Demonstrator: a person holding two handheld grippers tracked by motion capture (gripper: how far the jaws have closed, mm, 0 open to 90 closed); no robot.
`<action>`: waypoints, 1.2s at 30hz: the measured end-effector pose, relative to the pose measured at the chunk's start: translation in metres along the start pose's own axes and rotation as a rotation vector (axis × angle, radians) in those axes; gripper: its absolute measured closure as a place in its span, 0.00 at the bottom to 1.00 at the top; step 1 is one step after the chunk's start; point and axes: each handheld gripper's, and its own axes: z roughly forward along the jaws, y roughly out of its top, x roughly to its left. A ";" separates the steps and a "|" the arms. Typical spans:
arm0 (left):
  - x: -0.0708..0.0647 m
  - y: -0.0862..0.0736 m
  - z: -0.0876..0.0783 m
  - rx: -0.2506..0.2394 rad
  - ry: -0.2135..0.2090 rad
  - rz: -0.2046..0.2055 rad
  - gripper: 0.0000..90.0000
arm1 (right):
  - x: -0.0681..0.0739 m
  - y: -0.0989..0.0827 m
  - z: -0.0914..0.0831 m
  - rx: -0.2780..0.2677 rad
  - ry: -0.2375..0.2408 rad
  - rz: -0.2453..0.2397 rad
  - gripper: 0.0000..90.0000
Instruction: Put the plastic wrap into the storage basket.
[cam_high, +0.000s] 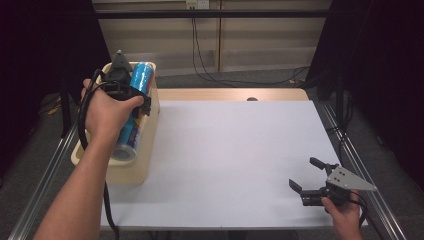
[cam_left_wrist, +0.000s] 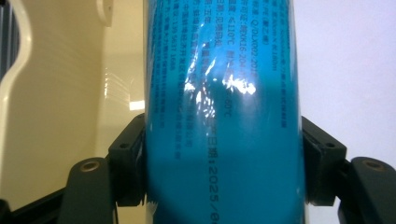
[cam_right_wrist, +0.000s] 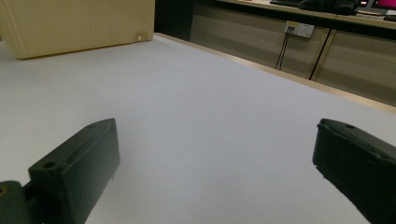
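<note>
The left gripper (cam_high: 131, 95) pinches a blue roll (cam_high: 135, 107) across its middle — both pads pressed against the glossy wrapper — holding it lengthwise over the cream bin (cam_high: 145, 155) at the bench's left edge. The right gripper (cam_high: 307, 176) sits near the bench's front right corner, jaws spread wide with nothing between them — just the white bench top (cam_high: 235, 150).

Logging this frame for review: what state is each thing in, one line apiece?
left gripper: shut on the blue roll, jaws pressing its two sides.
blue roll: gripped, held over the cream bin, wrapper glossy and intact.
cream bin: upright at the table's left edge, top open.
right gripper: open, nothing between the jaws, low over the white table.
</note>
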 end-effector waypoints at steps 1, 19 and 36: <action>0.005 -0.001 0.000 0.003 0.010 -0.005 0.36 | 0.000 0.000 0.000 0.001 0.000 -0.001 0.00; 0.037 -0.016 0.016 0.042 0.018 -0.037 0.36 | 0.001 0.000 0.001 -0.001 -0.001 -0.005 0.00; 0.049 -0.029 0.041 0.098 -0.002 -0.061 0.36 | 0.000 0.000 -0.001 -0.008 -0.002 -0.006 0.00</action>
